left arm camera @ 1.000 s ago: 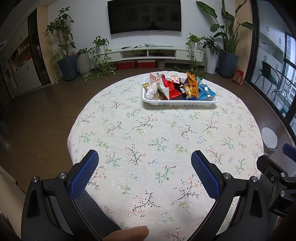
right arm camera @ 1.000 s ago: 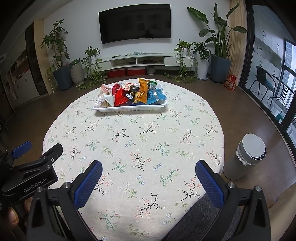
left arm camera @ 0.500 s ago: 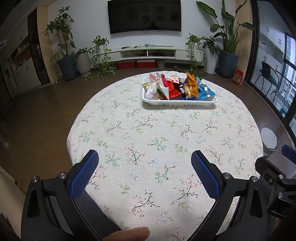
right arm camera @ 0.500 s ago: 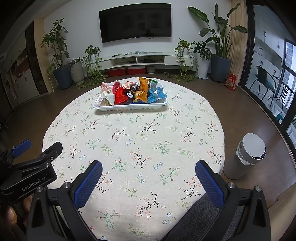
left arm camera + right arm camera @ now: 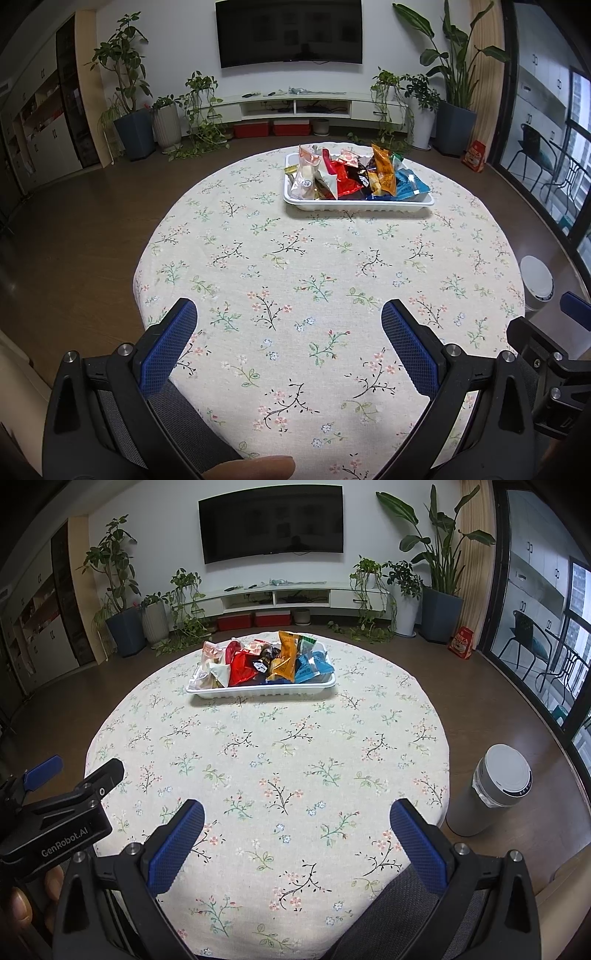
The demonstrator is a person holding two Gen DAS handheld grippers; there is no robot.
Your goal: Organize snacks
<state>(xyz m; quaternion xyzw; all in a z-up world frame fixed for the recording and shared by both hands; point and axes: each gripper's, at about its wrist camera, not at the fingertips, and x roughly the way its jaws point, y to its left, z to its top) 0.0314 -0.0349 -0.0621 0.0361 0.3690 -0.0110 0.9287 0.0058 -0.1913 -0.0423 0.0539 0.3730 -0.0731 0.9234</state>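
Straight ahead, a round surface (image 5: 332, 258) covered by a cream cloth printed with small flowers fills both views. Near its far edge sits a white tray (image 5: 356, 204) heaped with snacks (image 5: 354, 175): bright wrappers in red, orange, blue and pale pink, piled loosely; their labels are too small to read. The left gripper (image 5: 288, 319) hangs over the near edge, its blue-padded fingers spread wide with nothing between them. The right gripper (image 5: 295, 821) is beside it, likewise spread wide and empty, well apart from the tray. A fingertip (image 5: 258, 467) shows at the bottom of the left view. On the floor to the right of the surface stands a grey cylinder with a white lid (image 5: 491, 790), possibly a bin. Behind, a dark TV (image 5: 271, 522) hangs on a white wall, flanked by potted plants (image 5: 114, 590).
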